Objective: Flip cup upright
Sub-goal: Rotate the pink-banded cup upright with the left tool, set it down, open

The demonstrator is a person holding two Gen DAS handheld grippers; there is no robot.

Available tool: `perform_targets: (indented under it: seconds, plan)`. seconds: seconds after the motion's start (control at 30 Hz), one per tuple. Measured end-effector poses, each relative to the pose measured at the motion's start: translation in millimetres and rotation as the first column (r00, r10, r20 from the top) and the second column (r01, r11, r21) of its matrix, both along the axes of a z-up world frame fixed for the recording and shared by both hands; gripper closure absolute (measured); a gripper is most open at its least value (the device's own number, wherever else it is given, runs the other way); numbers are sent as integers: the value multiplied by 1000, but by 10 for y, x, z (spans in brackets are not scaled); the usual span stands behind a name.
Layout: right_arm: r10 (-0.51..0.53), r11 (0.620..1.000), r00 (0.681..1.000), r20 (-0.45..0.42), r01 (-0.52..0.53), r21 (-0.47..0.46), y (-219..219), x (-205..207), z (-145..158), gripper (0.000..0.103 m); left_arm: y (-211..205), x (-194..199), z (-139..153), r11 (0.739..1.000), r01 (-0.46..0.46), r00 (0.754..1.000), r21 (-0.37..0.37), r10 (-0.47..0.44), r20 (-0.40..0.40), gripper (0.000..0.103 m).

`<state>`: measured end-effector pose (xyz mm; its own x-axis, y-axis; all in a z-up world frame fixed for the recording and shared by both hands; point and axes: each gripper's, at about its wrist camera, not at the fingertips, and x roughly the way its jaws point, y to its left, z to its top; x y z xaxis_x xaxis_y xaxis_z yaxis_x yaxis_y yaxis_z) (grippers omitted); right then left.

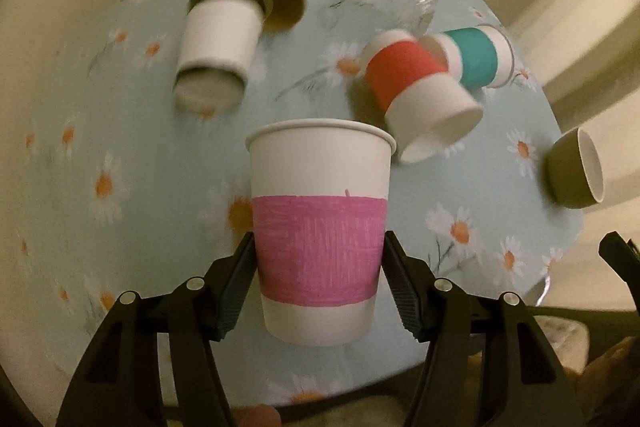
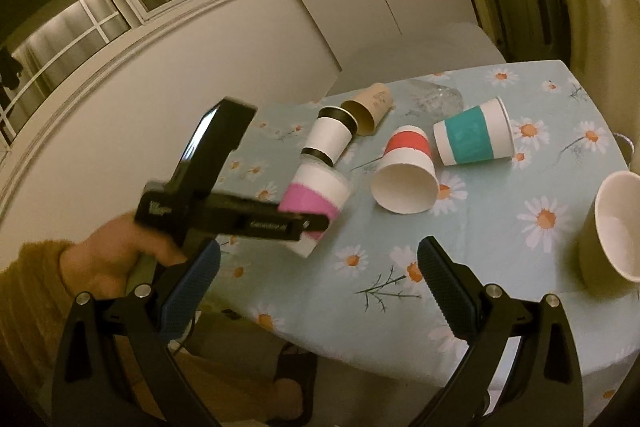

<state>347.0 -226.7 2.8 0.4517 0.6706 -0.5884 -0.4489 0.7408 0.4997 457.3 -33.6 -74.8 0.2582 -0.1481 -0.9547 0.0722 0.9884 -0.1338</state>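
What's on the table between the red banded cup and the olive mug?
Only bare daisy-print tablecloth lies between the red-banded cup and the olive mug, clearest in the right wrist view.

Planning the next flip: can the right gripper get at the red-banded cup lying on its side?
Probably yes. The right gripper is open and empty, and bare tablecloth lies between it and the red-banded cup, whose mouth faces it.

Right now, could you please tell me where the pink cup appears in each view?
Left wrist: pink cup at centre, mouth up, between the left gripper fingers.
Right wrist: pink cup left of centre, tilted, partly behind the left gripper.
Shared landmark: red cup lying on its side.
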Motion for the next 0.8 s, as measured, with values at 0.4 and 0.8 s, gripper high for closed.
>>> perform_targets:
  seconds: [0.4,0.8]
  plan:
    - [13,1000,1000,-6,-13,-3,135,-186,9,5,119,-546,-139,983,-148,988,-112,143,-52,43]
    - [-8,1000,1000,-26,8,-14,101,-135,-57,5,182,-590,-101,978,-198,980,-69,198,-1,22]
